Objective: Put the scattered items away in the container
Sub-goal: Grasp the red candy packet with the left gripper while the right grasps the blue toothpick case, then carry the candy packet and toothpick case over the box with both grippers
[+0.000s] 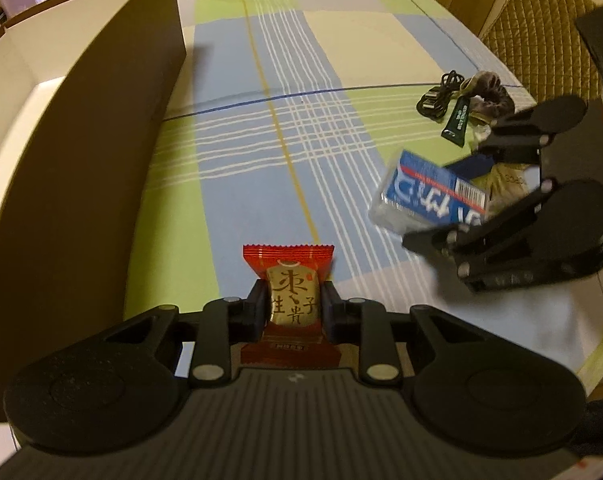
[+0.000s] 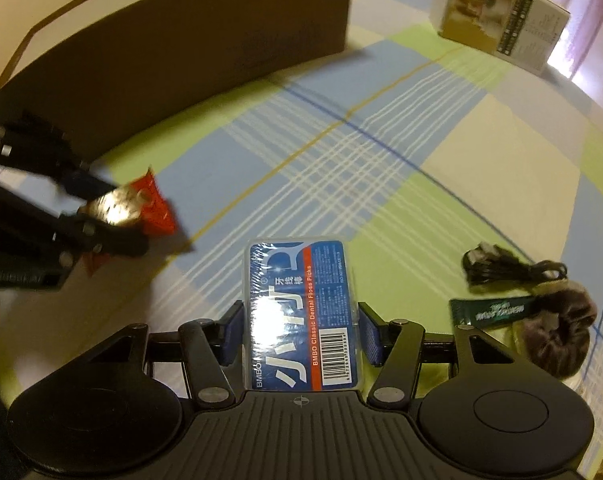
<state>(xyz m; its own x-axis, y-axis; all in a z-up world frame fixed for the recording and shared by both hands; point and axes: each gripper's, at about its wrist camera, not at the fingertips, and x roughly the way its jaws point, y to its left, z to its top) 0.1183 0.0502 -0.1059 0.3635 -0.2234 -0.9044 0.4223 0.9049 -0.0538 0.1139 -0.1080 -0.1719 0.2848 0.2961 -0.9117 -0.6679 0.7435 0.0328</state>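
Midway – the left hand-held gripper (image 1: 294, 307) clamps a red sachet (image 1: 290, 276), the right (image 2: 299, 332) a floss box (image 2: 299, 316), both short of the container (image 1: 101, 128) – cable (image 1: 437, 96), tube (image 1: 457, 120), scrunchie (image 1: 493, 94) wait by the worktop's (image 1: 229, 160) right edge.

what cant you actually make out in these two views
- Container interior: hidden by its brown wall in both views.
- Green sachet lettering: too small and blurred.
- Red snack packet lower end: covered by left gripper.
- Floss pick box contents: masked by its label in right gripper.
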